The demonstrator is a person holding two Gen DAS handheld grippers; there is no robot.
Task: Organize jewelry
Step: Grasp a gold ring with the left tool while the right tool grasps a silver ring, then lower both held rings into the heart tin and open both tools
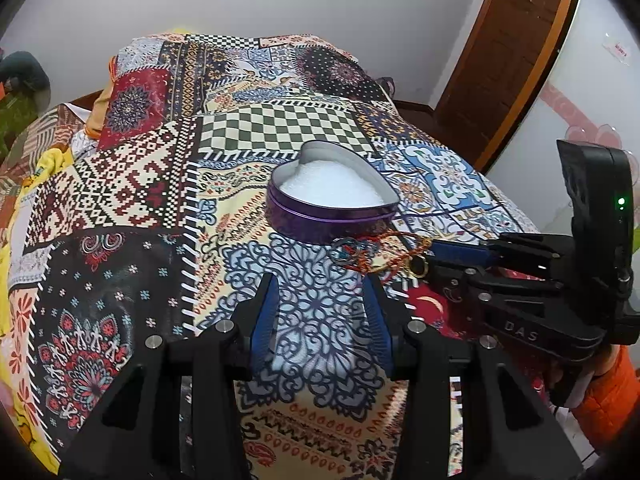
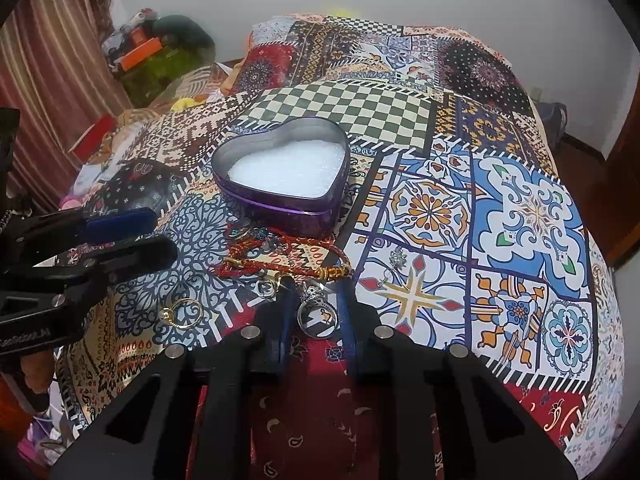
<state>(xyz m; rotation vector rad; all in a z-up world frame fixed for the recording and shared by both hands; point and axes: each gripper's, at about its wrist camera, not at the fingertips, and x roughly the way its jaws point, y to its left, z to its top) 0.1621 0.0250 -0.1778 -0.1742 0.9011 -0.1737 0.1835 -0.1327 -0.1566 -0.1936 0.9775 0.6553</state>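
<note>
A purple heart-shaped tin (image 1: 332, 208) with white foam inside sits open on the patterned bedspread; it also shows in the right wrist view (image 2: 280, 168). Jewelry lies in front of it: red braided bracelets (image 2: 280, 260), a gold ring (image 2: 182, 312), small silver pieces (image 2: 396, 258). A silver ring (image 2: 316, 314) sits between the fingers of my right gripper (image 2: 314, 300), which stands partly open around it. My left gripper (image 1: 320, 300) is open and empty, hovering over the bedspread before the tin.
The patchwork bedspread (image 1: 160, 184) covers the whole bed. A wooden door (image 1: 508, 52) stands at the right. Curtains (image 2: 48, 80) and clutter on a shelf (image 2: 140, 48) lie at the left beyond the bed edge.
</note>
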